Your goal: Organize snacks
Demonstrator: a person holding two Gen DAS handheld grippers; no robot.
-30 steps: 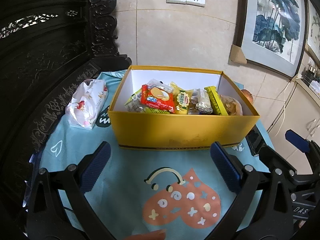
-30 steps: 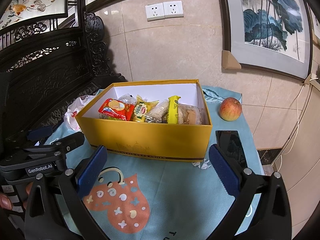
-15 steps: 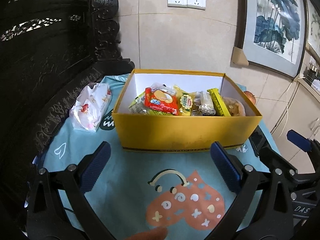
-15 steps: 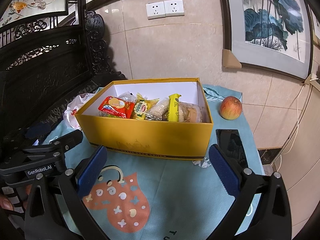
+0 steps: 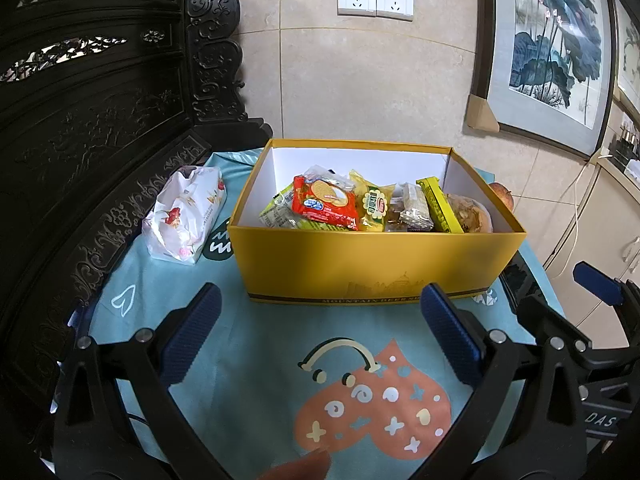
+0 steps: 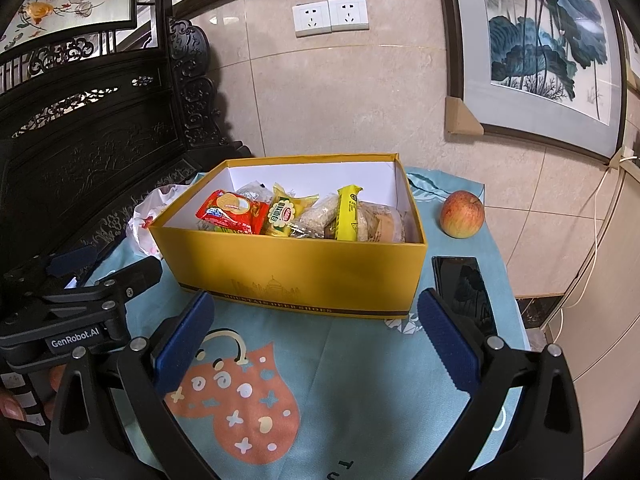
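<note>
The snack packets [image 5: 360, 208] lie packed in the yellow box [image 5: 372, 264] at twelve o'clock. Over the last second both views have drawn slightly back from it. The left gripper [image 5: 320, 320] and right gripper [image 6: 316, 320] gape wide, empty, fitting either a finished or unstarted sort.

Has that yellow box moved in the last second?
Cannot tell. The yellow box sits the same beside the apple and phone; it merely shifts slightly in frame along with the wall sockets.
</note>
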